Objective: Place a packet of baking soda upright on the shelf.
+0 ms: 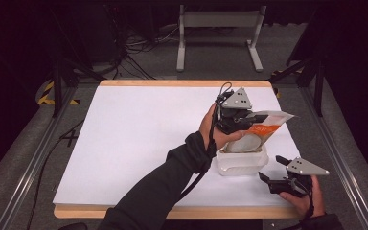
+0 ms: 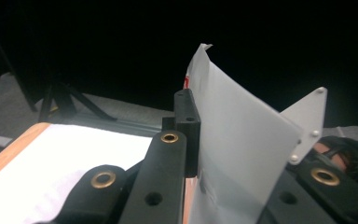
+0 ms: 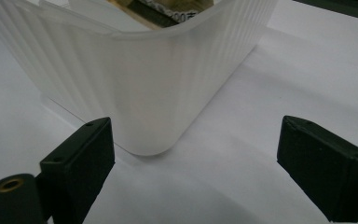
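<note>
My left gripper (image 1: 241,122) is shut on a white and orange pouch (image 1: 261,130), held tilted with its lower end inside a translucent white tub (image 1: 242,165) near the table's right side. In the left gripper view the black jaws (image 2: 199,119) pinch the pouch's pale sheet (image 2: 242,149), which hides the far jaw. My right gripper (image 1: 274,168) rests open at the front right, just right of the tub. In the right gripper view its fingers (image 3: 81,158) stand wide apart in front of the tub's rounded corner (image 3: 144,88), touching nothing. Printed packaging (image 3: 168,11) shows over the tub's rim.
The white table top (image 1: 143,143) has a wooden edge (image 1: 182,83) and metal rails along both sides. A grey frame stand (image 1: 219,33) and cables lie on the floor beyond the far edge. The right gripper's grey plate (image 2: 307,121) shows behind the pouch.
</note>
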